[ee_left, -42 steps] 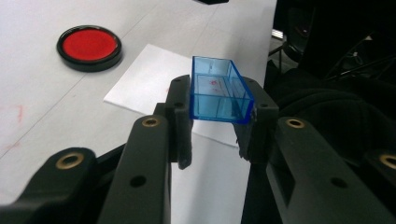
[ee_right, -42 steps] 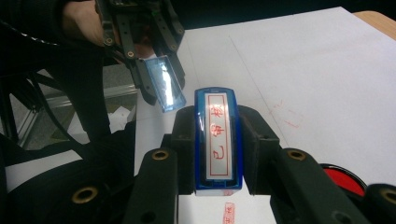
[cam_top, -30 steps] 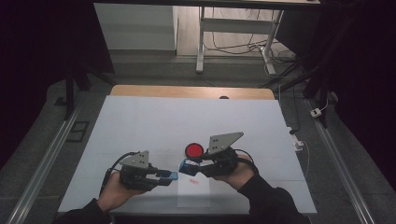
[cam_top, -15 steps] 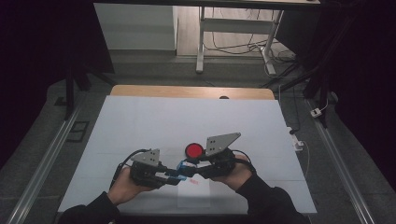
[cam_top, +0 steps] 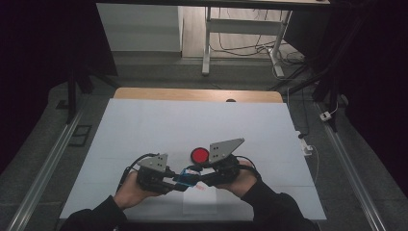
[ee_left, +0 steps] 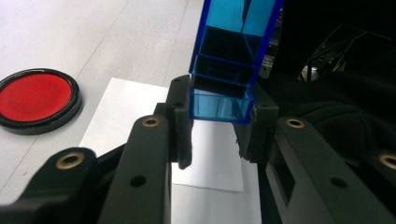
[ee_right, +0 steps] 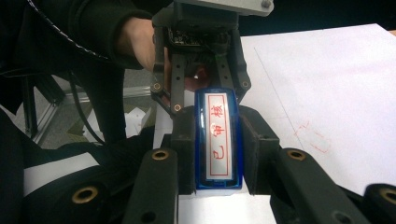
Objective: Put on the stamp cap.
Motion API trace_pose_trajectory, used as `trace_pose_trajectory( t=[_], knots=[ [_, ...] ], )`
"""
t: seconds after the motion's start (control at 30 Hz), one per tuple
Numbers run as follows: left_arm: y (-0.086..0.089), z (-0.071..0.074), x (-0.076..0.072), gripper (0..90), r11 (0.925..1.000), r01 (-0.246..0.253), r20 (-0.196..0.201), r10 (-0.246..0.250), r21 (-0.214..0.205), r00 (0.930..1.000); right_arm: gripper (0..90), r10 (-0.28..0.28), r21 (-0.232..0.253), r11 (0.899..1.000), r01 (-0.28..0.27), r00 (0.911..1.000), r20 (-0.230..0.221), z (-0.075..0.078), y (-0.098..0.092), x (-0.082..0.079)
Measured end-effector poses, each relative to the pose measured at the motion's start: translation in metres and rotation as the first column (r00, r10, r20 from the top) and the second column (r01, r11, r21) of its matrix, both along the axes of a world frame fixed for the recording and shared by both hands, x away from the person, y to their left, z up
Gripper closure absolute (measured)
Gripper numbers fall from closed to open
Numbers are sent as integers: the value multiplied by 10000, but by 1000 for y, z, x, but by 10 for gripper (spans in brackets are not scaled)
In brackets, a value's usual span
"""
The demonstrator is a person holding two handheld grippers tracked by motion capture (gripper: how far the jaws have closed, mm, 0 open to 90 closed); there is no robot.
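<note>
The left gripper (ee_left: 217, 126) has its jaws closed on one end of a blue stamp (ee_left: 229, 70), the pads pressing its clear blue casing from both sides. The right gripper (ee_right: 217, 154) clamps the other end of the same stamp (ee_right: 218, 140), so the piece hangs between the two tools just above the table (cam_top: 144, 125).

The left gripper view looks along the hollow blue body and shows its inner compartments; the right gripper view instead shows the stamp's flat face, white with red characters inside a red frame, and beyond it the left gripper (ee_right: 201, 70) held in the person's hand.

From the high view, both grippers (cam_top: 168, 180) (cam_top: 202, 179) meet near the table's front edge over a white sheet of paper (cam_top: 199, 204), the stamp (cam_top: 184, 179) a small blue bar between them. A red ink pad (cam_top: 199, 155) in a black rim lies just behind the right gripper; the left gripper view shows it (ee_left: 36, 99) beside the paper (ee_left: 126, 107). Faint red marks (ee_right: 315, 137) on the table show in the right gripper view.
</note>
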State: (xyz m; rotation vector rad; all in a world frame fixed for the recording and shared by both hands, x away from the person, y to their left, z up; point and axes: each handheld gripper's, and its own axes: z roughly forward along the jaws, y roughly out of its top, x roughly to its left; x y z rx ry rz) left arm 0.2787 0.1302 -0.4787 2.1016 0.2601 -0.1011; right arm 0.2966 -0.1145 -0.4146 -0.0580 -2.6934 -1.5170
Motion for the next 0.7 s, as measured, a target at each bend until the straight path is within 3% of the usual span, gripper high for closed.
trace_pose_trajectory(
  t=[0.6, 0.7],
  knots=[
    [0, -2, -2, 685, 9990, 442, 778, -434, -86, 9960, 707, 263, 45, 9996, -263, 9996, -90, -1, 0, -1],
    [1, -2, -2, 685, 9983, 553, 748, -536, -203, 9958, 707, 341, 4, 9994, -341, 9994, -30, -1, 0, -1]
  ],
)
